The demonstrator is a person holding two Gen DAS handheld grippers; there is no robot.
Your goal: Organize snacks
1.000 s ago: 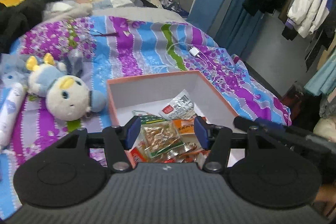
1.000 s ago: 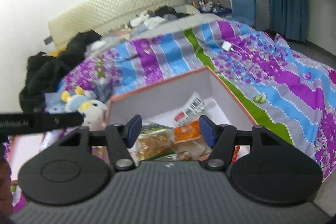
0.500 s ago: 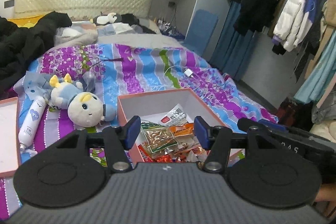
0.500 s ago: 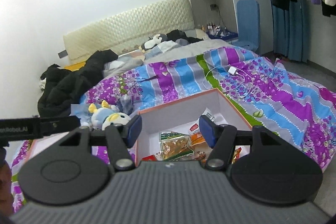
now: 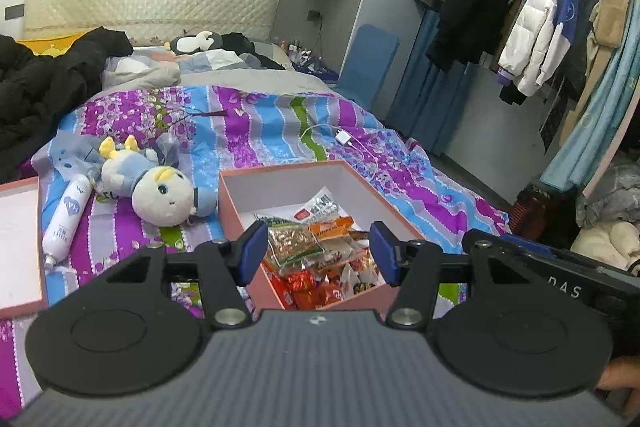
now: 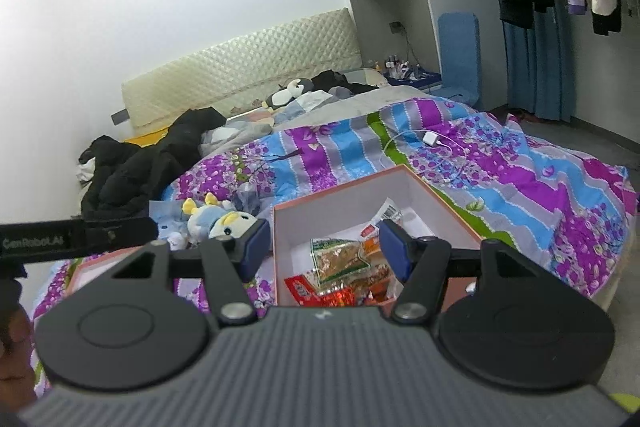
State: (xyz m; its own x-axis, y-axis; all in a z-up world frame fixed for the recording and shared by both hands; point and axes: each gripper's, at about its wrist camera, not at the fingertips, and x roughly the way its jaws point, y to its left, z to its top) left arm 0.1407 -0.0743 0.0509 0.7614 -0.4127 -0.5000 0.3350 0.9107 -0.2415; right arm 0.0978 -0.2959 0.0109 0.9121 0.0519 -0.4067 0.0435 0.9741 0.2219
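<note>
Our left gripper (image 5: 318, 253) hangs in the air with its blue pads spread apart and nothing between them; the pink box (image 5: 234, 205) lies ahead of and below it on the striped bedspread (image 5: 256, 131), well clear of the fingertips. Our right gripper (image 6: 325, 250) is likewise released, its pads parted and bare of any load, and it too looks down on the box (image 6: 444, 205) from above and behind. The snacks (image 5: 320, 255) sit inside the box, heaped toward the wall nearest us: a clear packet with a green edge (image 5: 294, 241) on top, an orange packet (image 5: 332, 225) just beyond it, a white packet (image 5: 320, 207) leaning farther back, and red wrappers (image 5: 308, 285) crowded at the near corner. From the right gripper the same green-edged packet (image 6: 340, 259) appears between the pads but lower down, not touched. To the left of the left gripper a plush toy (image 5: 160, 187) lies just beside the box, with a white tube (image 5: 66, 217) farther left and the box lid (image 5: 18, 239) at the far left edge. Beyond the box a white charger and cable (image 5: 344, 139) rest on the bedspread. The right gripper's body (image 5: 560, 279) shows to the right of the left one.
</note>
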